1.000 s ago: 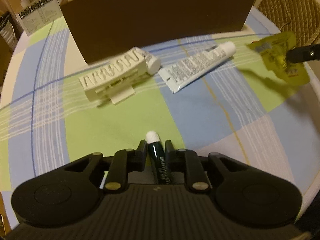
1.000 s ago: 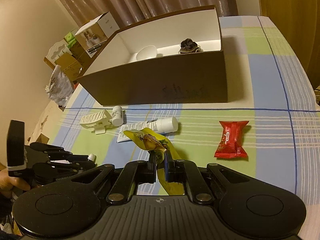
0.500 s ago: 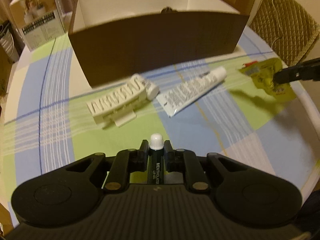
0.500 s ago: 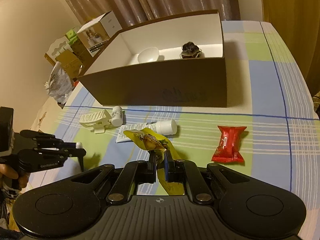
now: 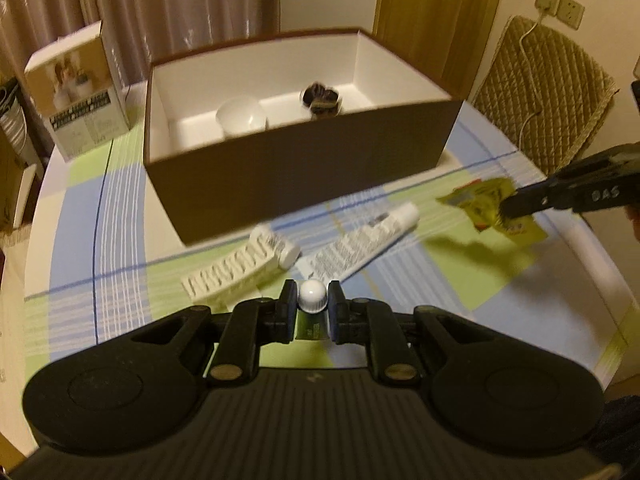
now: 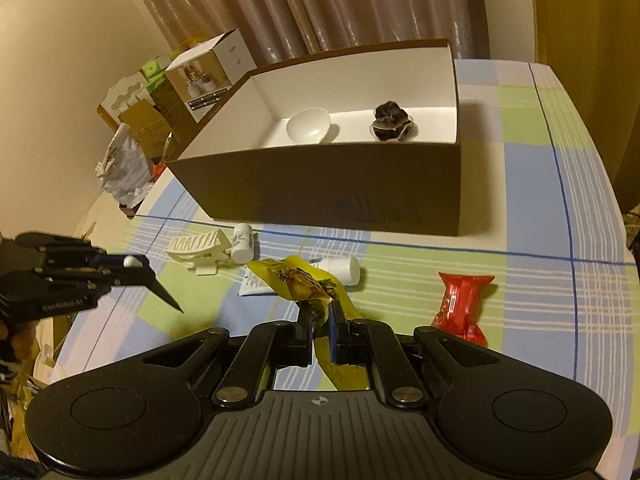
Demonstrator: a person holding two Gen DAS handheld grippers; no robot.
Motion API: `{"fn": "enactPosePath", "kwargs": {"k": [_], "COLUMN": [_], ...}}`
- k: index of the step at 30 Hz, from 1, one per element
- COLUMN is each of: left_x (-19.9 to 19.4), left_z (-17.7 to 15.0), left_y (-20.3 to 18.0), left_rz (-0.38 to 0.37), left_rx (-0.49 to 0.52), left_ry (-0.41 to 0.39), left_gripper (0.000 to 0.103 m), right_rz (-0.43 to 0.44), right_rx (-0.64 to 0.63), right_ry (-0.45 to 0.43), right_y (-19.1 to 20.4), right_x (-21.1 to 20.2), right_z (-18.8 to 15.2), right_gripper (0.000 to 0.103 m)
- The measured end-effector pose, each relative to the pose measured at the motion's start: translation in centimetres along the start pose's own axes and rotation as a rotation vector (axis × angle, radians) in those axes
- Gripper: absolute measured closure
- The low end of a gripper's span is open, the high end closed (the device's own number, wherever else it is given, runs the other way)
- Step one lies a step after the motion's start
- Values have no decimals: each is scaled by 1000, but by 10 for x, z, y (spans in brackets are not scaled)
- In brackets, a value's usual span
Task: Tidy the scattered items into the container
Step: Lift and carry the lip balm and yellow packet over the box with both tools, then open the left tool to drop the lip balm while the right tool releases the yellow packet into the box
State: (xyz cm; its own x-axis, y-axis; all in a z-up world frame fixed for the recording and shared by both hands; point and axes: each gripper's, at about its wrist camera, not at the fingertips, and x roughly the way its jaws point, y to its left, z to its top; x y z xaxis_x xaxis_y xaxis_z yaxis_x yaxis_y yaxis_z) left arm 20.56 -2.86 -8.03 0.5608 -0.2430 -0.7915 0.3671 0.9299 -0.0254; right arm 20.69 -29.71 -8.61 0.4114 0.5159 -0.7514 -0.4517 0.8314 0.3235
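My left gripper (image 5: 313, 304) is shut on a dark lip-balm tube with a white cap (image 5: 313, 295), held above the table in front of the brown box (image 5: 296, 168). My right gripper (image 6: 319, 312) is shut on a yellow snack packet (image 6: 300, 284), also lifted; it shows in the left wrist view (image 5: 486, 204). The box (image 6: 320, 184) holds a white bowl (image 6: 308, 125) and a dark scrunchie (image 6: 391, 121). On the table lie a white hair clip (image 5: 232, 272), a small white bottle (image 6: 243, 242), a white tube (image 5: 360, 244) and a red snack packet (image 6: 464, 304).
A printed carton (image 5: 78, 88) stands left of the box. A padded chair (image 5: 548, 100) is past the table's right edge. Cartons and a plastic bag (image 6: 124, 164) sit off the table's left side. The checked tablecloth (image 6: 560, 184) covers the round table.
Both grippers have risen with their items. The left view has tilted up, so the box's inside now shows. The left gripper sits higher in the right wrist view.
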Motion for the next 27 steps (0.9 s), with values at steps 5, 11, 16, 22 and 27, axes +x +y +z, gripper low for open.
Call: {"fn": "enactPosePath", "kwargs": {"k": [5, 11, 16, 22, 27], "left_x": [-13, -25, -30, -29, -24], "left_z": [16, 38, 61, 89, 112], "left_y": [3, 9, 13, 16, 19], "left_rz": [8, 25, 36, 60, 80], "left_rx": [19, 41, 62, 88, 111], "left_ry": [-44, -100, -142, -182, -206], "left_gripper": [91, 91, 91, 91, 91], "right_rz": [4, 32, 61, 62, 50], "right_rx": [-23, -35, -50, -100, -134], "right_ry": [-20, -68, -112, -158, -187], "right_y": [0, 0, 2, 7, 7], "right_x": [-8, -24, -33, -37, -33], "right_z": [12, 32, 54, 82, 106], "right_gripper": [93, 93, 93, 93, 93]}}
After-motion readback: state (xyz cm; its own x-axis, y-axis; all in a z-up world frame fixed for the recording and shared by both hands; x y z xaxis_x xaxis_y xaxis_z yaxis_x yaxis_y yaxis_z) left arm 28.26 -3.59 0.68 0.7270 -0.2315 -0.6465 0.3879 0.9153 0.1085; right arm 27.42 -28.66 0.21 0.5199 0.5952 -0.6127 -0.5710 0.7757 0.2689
